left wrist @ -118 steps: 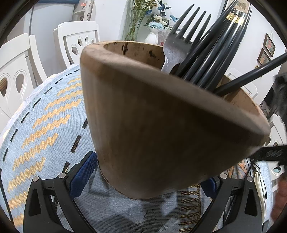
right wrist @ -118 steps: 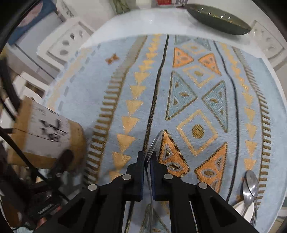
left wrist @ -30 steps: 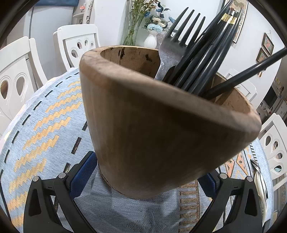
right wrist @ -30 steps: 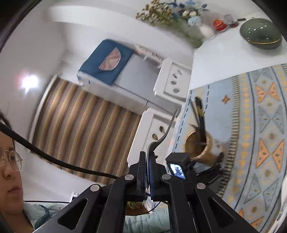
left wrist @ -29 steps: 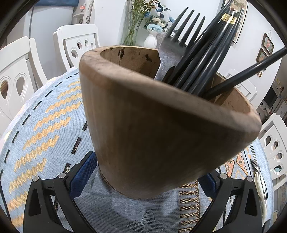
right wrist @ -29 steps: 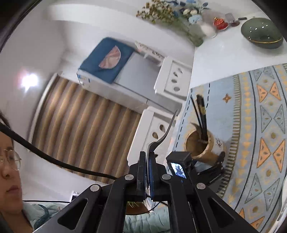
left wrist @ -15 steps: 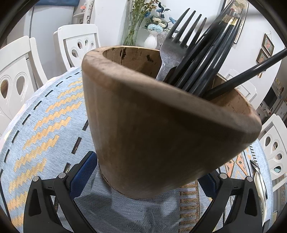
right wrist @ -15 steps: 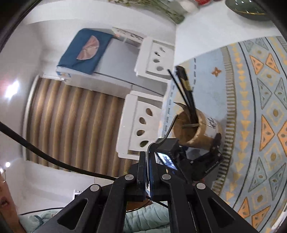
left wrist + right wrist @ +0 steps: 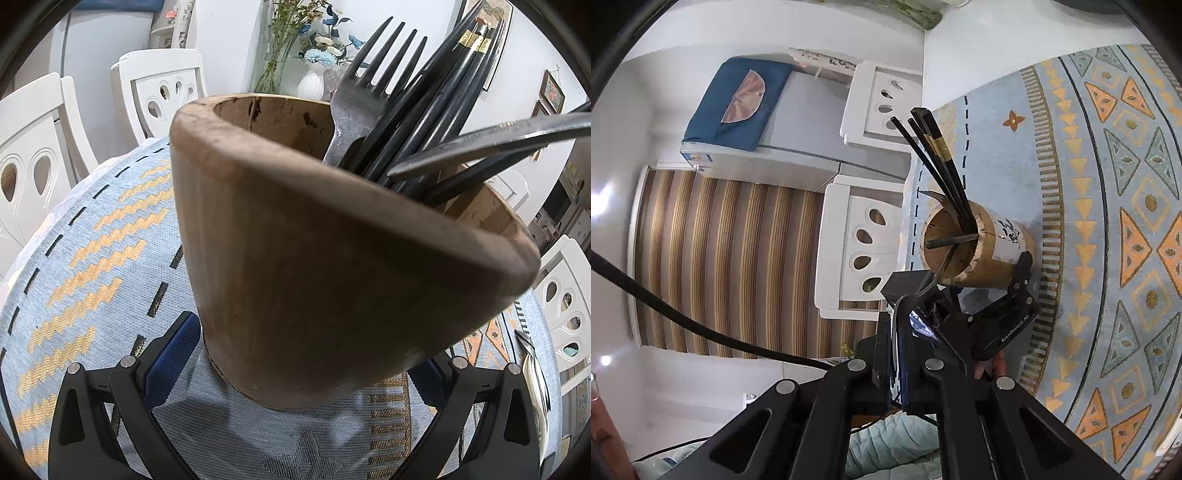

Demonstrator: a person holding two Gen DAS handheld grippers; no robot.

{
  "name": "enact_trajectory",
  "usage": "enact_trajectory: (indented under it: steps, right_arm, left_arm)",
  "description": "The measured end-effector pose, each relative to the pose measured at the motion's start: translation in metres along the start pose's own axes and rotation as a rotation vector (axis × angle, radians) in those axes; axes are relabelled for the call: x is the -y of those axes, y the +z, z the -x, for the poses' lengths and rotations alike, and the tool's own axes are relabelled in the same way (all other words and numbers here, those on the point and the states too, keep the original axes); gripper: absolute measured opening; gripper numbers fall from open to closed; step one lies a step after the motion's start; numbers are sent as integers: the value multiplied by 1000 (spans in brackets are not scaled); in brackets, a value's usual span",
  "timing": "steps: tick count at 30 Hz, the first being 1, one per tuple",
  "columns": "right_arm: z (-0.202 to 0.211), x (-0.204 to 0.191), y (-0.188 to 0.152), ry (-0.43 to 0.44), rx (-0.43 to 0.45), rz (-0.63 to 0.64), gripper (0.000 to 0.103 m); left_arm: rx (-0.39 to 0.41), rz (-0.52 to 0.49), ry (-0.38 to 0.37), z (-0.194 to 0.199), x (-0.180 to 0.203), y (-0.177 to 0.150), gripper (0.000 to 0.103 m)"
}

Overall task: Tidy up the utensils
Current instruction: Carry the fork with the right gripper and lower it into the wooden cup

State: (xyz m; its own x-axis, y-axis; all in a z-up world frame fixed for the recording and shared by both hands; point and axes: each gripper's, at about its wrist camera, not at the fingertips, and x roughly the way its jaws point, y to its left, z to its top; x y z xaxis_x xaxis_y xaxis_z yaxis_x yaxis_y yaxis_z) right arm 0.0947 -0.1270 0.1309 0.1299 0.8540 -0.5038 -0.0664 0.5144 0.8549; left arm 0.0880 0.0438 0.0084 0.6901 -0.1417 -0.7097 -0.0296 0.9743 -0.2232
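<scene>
A wooden utensil holder [image 9: 332, 266] stands tilted on the blue patterned tablecloth [image 9: 92, 258], and my left gripper [image 9: 299, 358] is shut on its base with a blue pad on each side. Inside it are a steel fork [image 9: 362, 92] and several black chopsticks [image 9: 454, 74]. My right gripper [image 9: 897, 325] is shut on a silver utensil [image 9: 938, 273] whose head is hidden between the fingers. Its handle [image 9: 498, 138] reaches in from the right, the tip just over the holder's mouth. The right wrist view shows the holder [image 9: 982, 251] just ahead, with the left gripper [image 9: 1004, 321] clamped on it.
More silver cutlery [image 9: 532, 373] lies on the cloth at the right edge. White chairs [image 9: 159, 92] ring the round table, and a vase of flowers [image 9: 310, 81] stands behind the holder. A person's hand [image 9: 997, 363] holds the left gripper.
My right gripper has come down and closer to the holder, and the utensil's handle now reaches over the rim and shows in the left wrist view. The left gripper and holder have stayed put.
</scene>
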Motion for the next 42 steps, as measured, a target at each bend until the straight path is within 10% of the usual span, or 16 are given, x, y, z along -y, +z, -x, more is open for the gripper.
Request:
enact_trajectory:
  steps: [42]
  right_arm:
    - [2,2,26,119,49,-110,14]
  left_arm:
    - [0,-1,1,-4,-3,-3,102]
